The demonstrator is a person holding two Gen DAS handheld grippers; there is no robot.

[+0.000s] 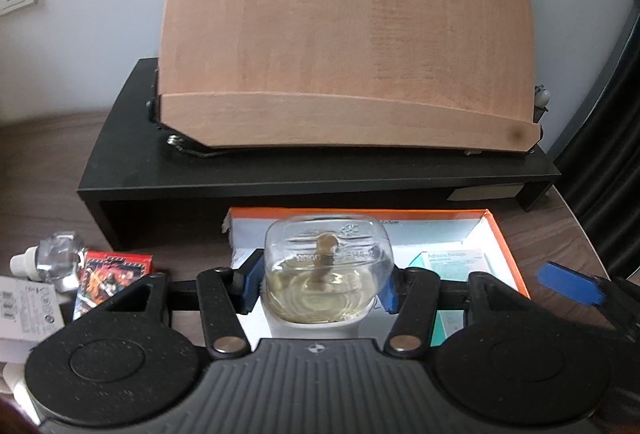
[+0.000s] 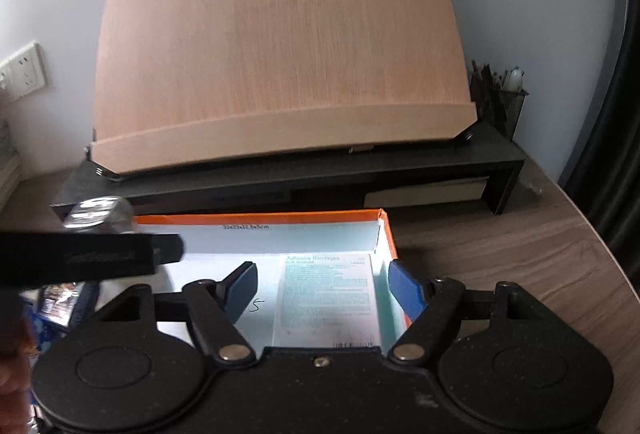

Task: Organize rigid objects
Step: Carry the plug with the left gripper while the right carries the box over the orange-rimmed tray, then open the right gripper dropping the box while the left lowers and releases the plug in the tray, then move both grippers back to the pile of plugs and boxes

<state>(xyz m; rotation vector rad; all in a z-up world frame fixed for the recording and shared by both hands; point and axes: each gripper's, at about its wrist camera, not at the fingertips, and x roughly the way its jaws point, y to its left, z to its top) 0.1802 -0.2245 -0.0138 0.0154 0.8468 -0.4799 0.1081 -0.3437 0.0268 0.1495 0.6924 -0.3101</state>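
My left gripper (image 1: 320, 284) is shut on a clear bottle of pale yellow liquid (image 1: 326, 270) with a brown wick, held bottom forward over the left part of an open orange-rimmed box (image 1: 506, 248). A teal adhesive-bandage box (image 1: 458, 266) lies inside at the right. My right gripper (image 2: 324, 284) is open and empty just above that bandage box (image 2: 326, 300), inside the orange box (image 2: 386, 234). The left gripper's finger (image 2: 92, 258) crosses the right wrist view at the left, with the bottle (image 2: 100, 214) behind it.
A wooden book stand (image 1: 344, 34) sits on a black desk riser (image 1: 304, 174) behind the box. At the left lie a second clear bottle (image 1: 52, 260), a red card pack (image 1: 112, 274) and a white carton (image 1: 24, 310). A mesh pen holder (image 2: 500, 98) stands on the riser's right.
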